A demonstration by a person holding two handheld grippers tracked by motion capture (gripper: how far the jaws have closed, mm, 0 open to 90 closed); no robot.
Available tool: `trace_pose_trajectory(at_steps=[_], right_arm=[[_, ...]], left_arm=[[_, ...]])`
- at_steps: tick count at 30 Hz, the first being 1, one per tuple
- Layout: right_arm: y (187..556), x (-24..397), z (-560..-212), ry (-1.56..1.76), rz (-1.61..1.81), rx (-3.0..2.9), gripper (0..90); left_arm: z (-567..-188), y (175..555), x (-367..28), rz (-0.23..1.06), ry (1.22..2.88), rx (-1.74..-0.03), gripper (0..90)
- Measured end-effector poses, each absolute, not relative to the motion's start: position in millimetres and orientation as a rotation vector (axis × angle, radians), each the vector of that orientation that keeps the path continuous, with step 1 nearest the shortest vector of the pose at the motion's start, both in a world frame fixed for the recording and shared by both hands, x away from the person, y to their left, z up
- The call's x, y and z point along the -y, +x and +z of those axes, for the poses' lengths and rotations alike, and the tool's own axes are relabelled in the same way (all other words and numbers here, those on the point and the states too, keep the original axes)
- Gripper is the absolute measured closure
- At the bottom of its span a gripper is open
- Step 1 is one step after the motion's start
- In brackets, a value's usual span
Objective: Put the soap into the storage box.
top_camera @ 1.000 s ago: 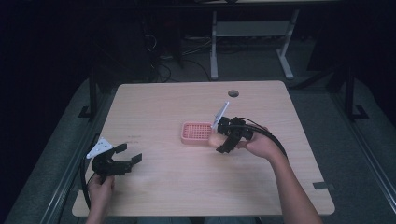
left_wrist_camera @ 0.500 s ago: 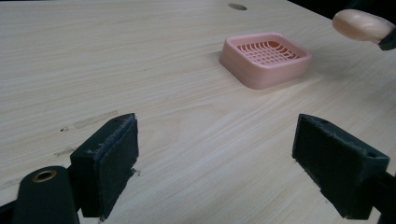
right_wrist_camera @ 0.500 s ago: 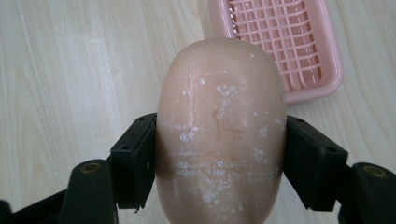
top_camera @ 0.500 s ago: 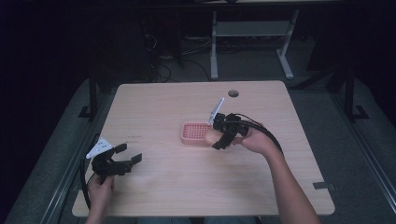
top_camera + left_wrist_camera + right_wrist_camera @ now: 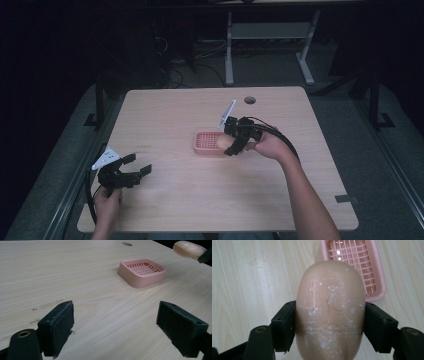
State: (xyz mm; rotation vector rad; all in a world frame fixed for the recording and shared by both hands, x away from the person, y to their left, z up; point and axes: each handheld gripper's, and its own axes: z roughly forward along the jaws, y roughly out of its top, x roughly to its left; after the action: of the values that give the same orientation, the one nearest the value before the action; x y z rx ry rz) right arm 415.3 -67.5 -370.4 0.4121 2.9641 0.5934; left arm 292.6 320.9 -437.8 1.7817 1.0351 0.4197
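A pink slotted soap dish [image 5: 206,143] sits near the middle of the wooden table [image 5: 180,115]; it is also in the left gripper view [image 5: 142,272] and the right gripper view [image 5: 359,265]. My right gripper [image 5: 229,142] is shut on a peach oval bar of soap [image 5: 329,310], held above the table just beside the dish's right edge. The soap [image 5: 188,249] appears at the top right of the left gripper view. My left gripper [image 5: 134,167] rests low at the table's front left, open, with nothing between its pads [image 5: 58,326].
A round cable hole [image 5: 249,100] lies near the table's far edge. A desk frame and cables stand on the dark floor beyond. Bare wood stretches between my two grippers.
My right gripper has carried the soap a little left and toward the dish. The left gripper has stayed still.
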Motion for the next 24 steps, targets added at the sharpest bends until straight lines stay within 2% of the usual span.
trace_pose_trajectory(at_steps=[24], right_arm=[[436.5,49.8,-360.7,0.392,0.612,-2.964,31.7]], left_arm=[[-437.8,292.6,-322.3,0.419,1.775,-1.041,14.2]])
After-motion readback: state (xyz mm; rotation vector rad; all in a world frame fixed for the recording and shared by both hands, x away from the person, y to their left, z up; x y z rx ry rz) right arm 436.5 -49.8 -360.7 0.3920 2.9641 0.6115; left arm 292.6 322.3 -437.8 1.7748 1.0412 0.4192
